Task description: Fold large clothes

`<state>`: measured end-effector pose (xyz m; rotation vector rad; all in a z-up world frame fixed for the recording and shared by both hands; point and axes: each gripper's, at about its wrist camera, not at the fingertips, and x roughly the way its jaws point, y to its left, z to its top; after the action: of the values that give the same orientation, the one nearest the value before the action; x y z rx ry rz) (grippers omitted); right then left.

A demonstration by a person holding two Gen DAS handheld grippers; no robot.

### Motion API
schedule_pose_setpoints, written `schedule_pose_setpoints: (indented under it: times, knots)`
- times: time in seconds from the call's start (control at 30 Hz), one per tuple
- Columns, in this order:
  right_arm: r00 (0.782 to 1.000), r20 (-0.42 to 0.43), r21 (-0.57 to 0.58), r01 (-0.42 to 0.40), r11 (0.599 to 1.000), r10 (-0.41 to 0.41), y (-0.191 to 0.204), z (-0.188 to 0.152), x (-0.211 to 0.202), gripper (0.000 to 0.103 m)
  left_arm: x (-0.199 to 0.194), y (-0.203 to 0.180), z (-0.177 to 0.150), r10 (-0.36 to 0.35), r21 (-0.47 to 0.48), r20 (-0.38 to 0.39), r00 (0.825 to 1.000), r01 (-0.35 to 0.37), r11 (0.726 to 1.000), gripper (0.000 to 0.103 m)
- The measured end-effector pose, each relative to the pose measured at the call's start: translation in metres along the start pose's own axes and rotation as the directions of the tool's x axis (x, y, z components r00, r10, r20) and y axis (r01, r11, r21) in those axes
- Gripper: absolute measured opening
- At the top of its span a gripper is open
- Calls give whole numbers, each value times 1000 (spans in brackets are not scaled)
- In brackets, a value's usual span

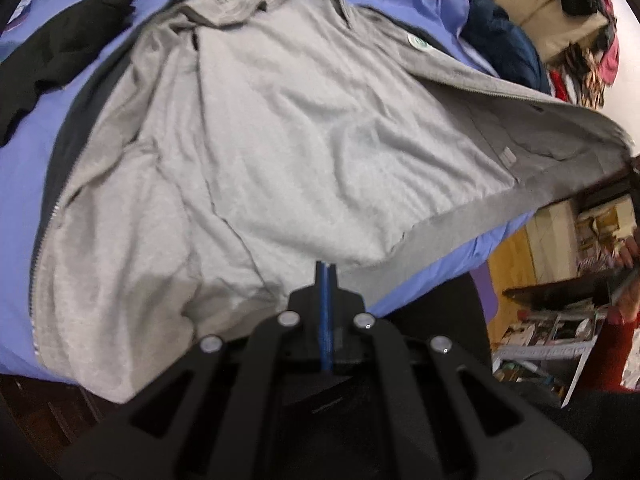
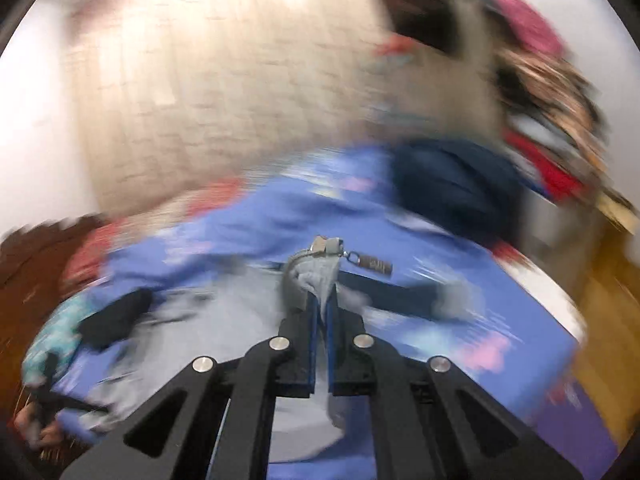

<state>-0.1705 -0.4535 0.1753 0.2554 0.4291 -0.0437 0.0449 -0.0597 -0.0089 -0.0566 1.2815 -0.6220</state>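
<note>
A big grey zip-up jacket of soft cloth (image 1: 280,140) lay open, inside up, on a bed with a blue cover (image 1: 24,168). The left gripper (image 1: 326,270) was pinched tight on the jacket's bottom hem. The right gripper (image 2: 322,300) was squeezed shut on the corner by the little metal zip pull (image 2: 370,262) and held that side up off the bed. No fold looked done yet. I think nearly all the folding was left to do.

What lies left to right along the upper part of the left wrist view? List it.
black garment → grey zip jacket → round green-and-white badge → dark blue bundle → cardboard boxes
</note>
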Motion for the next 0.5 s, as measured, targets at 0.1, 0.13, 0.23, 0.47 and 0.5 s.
schedule_pose_setpoints:
  times: [0.1, 0.13, 0.23, 0.47, 0.5]
  knots:
    - [982, -98, -93, -174, 980, 164, 69, -22, 21, 21, -10, 11, 4, 2, -20, 31, 1000, -1, 1000, 0]
    - [968, -137, -85, -222, 971, 209, 82, -35, 29, 21, -12, 16, 6, 3, -27, 41, 999, -2, 1000, 0]
    - [876, -367, 27, -327, 945, 314, 113, -112, 78, 21, -11, 21, 13, -15, -34, 45, 999, 16, 999, 0]
    - [817, -458, 146, -321, 936, 351, 110, -172, 95, 21, 56, -6, 71, -157, 6, -62, 986, 158, 987, 0]
    - [830, -429, 138, -328, 934, 355, 106, -162, 88, 21, 72, -12, 92, -168, 9, -74, 983, 169, 986, 0]
